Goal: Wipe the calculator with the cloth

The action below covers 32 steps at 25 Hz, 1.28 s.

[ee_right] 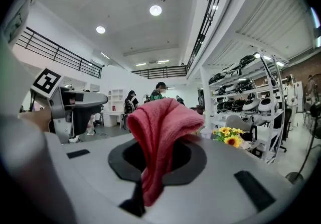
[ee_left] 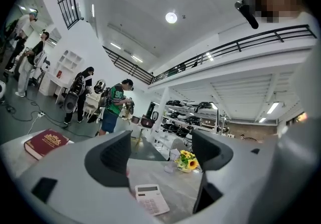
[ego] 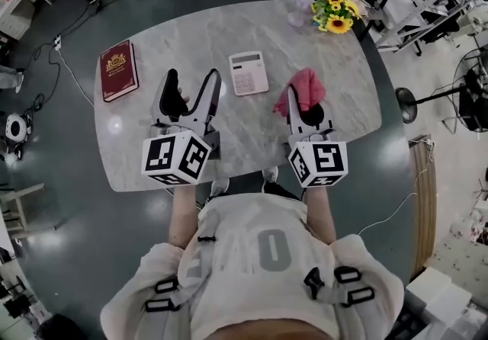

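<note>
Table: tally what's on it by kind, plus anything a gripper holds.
Book, red: 1
Calculator, white: 1
Cloth, pink, pinched in the right gripper: 1
Flower bunch, yellow: 1
Total: 4

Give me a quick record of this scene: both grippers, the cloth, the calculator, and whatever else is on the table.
left gripper: open, empty
right gripper: shut on cloth
cloth: red, clear of the calculator
calculator: flat on table, beyond and between the grippers, untouched
other: red book at left, flowers at far right corner
wiping: not started
</note>
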Available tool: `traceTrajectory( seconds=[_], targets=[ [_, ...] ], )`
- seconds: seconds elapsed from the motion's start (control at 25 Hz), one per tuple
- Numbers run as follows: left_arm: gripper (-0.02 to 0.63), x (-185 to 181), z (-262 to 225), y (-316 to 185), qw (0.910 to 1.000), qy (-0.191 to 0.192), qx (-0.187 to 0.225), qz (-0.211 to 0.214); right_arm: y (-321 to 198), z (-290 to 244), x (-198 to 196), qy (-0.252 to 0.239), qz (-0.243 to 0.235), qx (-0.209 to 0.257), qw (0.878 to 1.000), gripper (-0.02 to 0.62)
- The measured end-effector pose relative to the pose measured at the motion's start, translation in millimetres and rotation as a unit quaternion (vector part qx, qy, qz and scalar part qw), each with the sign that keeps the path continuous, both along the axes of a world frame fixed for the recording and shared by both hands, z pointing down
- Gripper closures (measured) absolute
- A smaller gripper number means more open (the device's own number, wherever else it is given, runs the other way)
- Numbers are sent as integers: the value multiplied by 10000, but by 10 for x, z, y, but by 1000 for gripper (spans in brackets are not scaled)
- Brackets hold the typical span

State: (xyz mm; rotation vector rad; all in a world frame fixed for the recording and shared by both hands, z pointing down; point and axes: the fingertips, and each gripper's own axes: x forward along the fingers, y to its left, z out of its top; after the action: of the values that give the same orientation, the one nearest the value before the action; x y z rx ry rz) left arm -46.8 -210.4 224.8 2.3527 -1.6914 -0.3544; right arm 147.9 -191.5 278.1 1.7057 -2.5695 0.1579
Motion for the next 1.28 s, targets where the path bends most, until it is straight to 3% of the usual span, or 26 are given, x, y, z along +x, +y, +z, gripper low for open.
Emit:
traceTrajectory(
  seconds=[0.32,0.56,0.72,0.96,1.28],
  targets=[
    [233,52,186,-163,9995,-110,-297,38,-29,125,43,8,96,-172,9998,540],
    [233,188,778,-552,9913,-440,-1215,243,-27,253,113,45,119,-360,9993,540],
    [233,237,1432,-785,9767,-1008,-1869,303,1,437,179,166,107,-566,9982,540],
    [233,359,2379,-972,9457,-1783,-2671,505,64,782,334,241,117,-1025,9944,540],
    [233,503,3109,-1022,9151,-2435,-3141,677,8,1092,468,359,91,-1391,9896,540]
  ],
)
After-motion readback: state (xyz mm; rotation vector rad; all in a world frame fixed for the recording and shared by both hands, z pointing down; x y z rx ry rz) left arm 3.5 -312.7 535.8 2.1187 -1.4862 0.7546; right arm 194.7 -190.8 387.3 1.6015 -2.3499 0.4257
